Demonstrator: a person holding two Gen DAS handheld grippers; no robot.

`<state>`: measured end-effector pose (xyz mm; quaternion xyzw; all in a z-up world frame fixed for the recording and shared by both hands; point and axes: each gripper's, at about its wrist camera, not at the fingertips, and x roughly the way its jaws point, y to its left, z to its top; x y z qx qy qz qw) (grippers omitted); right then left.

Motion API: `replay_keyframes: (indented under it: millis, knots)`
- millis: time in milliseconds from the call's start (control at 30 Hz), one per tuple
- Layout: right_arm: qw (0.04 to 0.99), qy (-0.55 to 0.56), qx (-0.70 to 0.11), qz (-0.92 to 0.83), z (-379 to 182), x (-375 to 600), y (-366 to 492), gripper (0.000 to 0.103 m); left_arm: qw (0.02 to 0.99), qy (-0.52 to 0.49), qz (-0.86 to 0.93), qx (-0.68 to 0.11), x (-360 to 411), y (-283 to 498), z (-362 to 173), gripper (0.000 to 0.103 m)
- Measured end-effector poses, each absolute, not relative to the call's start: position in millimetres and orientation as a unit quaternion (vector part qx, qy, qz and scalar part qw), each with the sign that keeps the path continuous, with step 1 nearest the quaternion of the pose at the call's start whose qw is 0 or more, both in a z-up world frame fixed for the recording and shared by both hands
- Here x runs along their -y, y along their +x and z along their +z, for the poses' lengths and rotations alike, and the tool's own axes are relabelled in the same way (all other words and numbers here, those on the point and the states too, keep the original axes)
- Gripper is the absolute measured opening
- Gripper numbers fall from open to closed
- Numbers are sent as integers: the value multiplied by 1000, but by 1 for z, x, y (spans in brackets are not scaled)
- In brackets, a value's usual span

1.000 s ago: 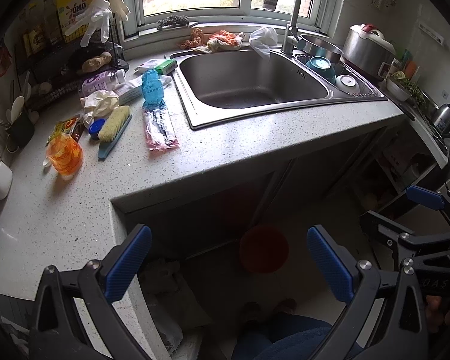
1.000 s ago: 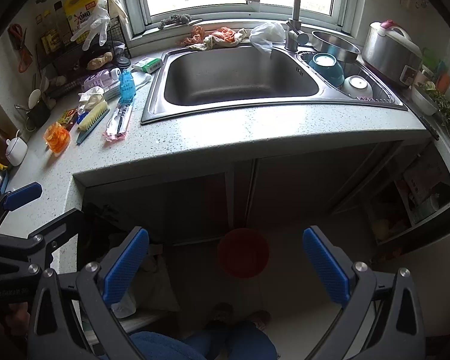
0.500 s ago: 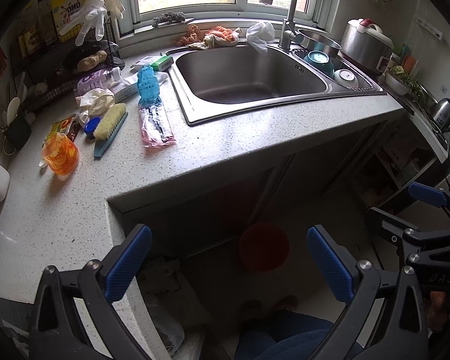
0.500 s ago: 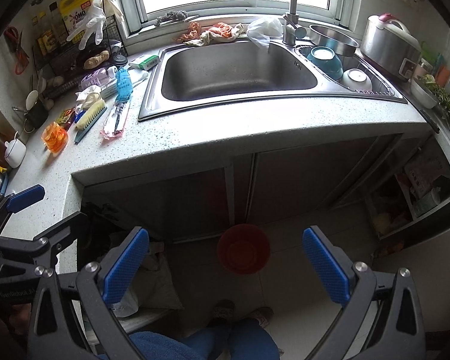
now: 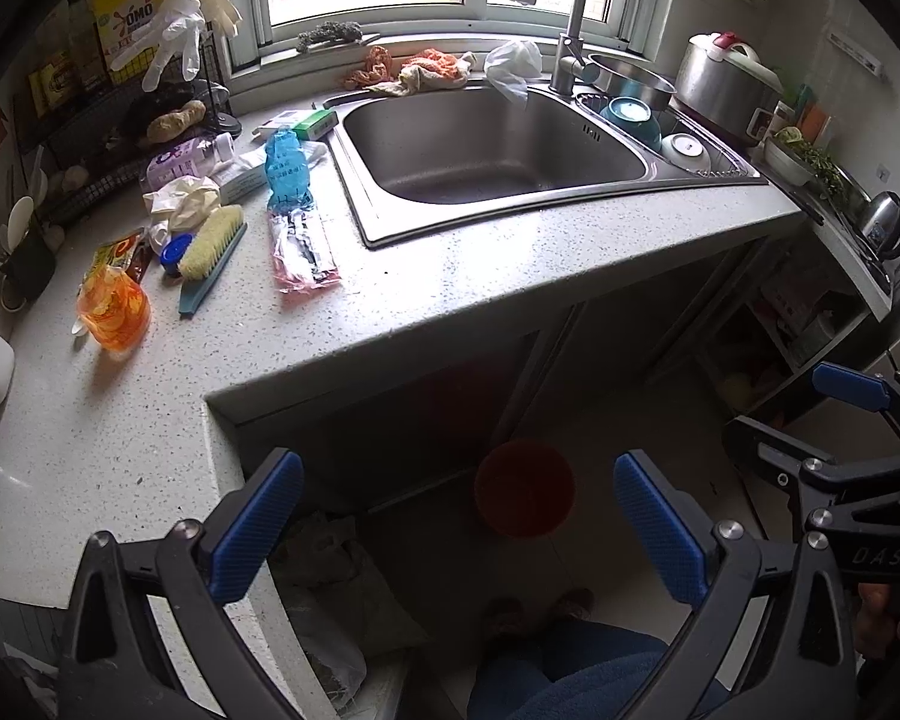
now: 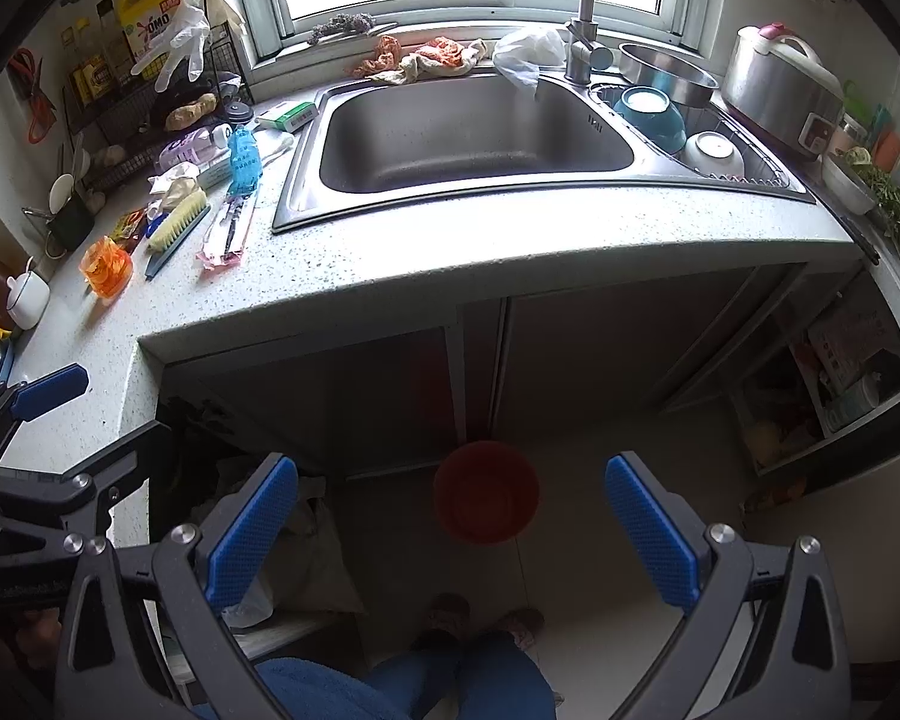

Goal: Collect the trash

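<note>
Trash lies on the speckled counter (image 5: 438,276) left of the sink: a pink plastic packet (image 5: 303,249) (image 6: 228,234), a blue wrapper (image 5: 285,171) (image 6: 244,159), an orange wrapper (image 5: 114,306) (image 6: 105,267) and a crumpled white glove (image 5: 183,201). A red bin (image 5: 525,489) (image 6: 486,492) stands on the floor below the counter. My left gripper (image 5: 459,531) is open and empty, held low in front of the counter edge. My right gripper (image 6: 450,525) is open and empty, above the bin.
A steel sink (image 5: 492,150) with tap (image 5: 570,18) is set in the counter. A scrub brush (image 5: 210,252), bottles and a wire rack (image 5: 102,120) crowd the left. Bowls (image 5: 630,114) and a rice cooker (image 5: 726,84) stand right. Open shelves (image 6: 840,372) are below right.
Both grippers have drawn back and risen a little, so the counter and sink look slightly farther. Both stay open and empty.
</note>
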<state>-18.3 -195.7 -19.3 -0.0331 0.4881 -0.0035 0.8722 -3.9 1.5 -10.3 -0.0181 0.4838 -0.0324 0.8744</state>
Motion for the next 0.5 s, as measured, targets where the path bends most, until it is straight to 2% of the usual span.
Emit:
replay_keyframes:
  millis: [500]
  knots:
    - [872,-40,-488,2,-19,195,-18,103,875,-17,-28,-483,-1,-6,-10,103]
